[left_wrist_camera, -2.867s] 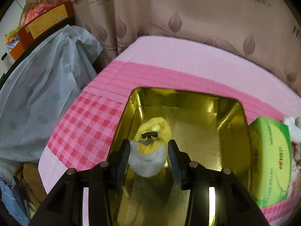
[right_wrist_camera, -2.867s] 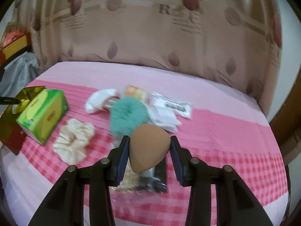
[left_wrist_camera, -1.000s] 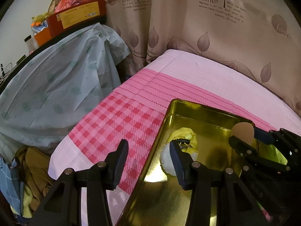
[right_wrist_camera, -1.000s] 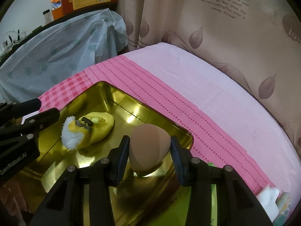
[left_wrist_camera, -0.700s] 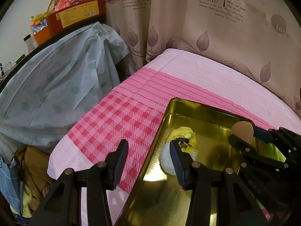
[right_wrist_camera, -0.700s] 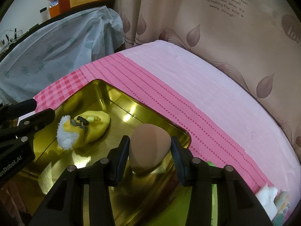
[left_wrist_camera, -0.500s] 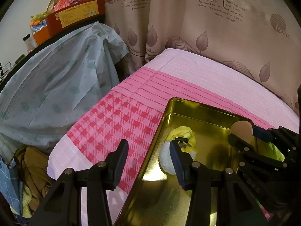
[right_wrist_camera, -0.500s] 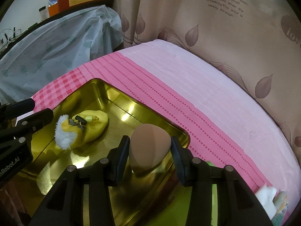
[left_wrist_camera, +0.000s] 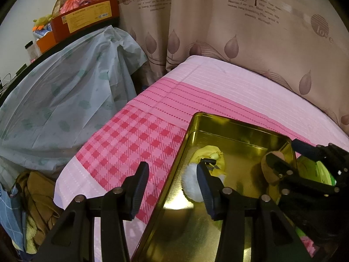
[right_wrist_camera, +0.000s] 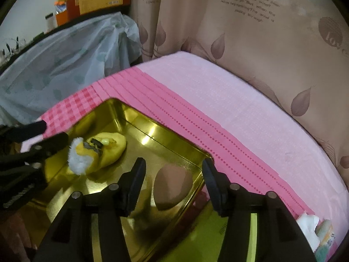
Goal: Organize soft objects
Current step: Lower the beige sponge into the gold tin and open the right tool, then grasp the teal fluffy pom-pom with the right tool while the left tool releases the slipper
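Right tongs (right_wrist_camera: 173,180) just opening, sponge (right_wrist_camera: 172,187) free in tin (right_wrist_camera: 152,131)

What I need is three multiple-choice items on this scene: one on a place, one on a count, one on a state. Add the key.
1. Where does the brown sponge lie?
A. On the checked cloth
B. In the gold tin
C. On a green box

2. How many soft things lie in the gold tin?
A. One
B. Four
C. Two

3. How does the right tool stand?
A. Open, pads clear of the sponge
B. Shut on the sponge
C. Shut on a white cloth

Key:
1 B: the sponge rests on the tin's floor, near its corner.
2 C: only the sponge and the yellow toy are inside.
3 A: its jaws have just been opening, and a gap shows on each side of the sponge between them.
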Motion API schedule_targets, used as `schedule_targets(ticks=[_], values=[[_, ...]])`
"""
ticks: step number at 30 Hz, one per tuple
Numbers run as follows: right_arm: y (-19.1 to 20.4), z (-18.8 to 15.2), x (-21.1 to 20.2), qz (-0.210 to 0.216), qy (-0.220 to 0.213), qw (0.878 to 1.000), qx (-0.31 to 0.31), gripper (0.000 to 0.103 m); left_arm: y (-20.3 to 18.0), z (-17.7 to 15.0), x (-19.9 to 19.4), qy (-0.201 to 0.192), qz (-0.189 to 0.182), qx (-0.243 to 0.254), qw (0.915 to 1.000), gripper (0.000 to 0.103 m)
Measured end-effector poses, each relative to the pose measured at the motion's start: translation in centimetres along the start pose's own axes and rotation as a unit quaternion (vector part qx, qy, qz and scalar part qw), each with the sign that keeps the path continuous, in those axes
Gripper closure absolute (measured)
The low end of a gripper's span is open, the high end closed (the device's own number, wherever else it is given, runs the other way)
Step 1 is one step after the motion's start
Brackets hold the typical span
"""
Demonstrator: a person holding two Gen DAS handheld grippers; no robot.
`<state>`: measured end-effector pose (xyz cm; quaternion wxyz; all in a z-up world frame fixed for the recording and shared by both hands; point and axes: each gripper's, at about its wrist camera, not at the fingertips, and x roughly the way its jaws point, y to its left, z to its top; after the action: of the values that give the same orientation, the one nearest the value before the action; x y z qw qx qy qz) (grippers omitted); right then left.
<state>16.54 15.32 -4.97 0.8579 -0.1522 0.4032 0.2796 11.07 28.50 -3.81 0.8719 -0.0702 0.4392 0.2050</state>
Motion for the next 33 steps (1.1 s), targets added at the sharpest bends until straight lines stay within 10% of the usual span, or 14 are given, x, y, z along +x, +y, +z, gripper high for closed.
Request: schedule_targets(ticks=[33], values=[[-18.7, -17.8, -14.0, -0.149, -0.012, 0.970, 0.190, 0.045, -1.9, -0.6, -1.1, -0.019, 0.001, 0.043, 0.9989, 0.057]])
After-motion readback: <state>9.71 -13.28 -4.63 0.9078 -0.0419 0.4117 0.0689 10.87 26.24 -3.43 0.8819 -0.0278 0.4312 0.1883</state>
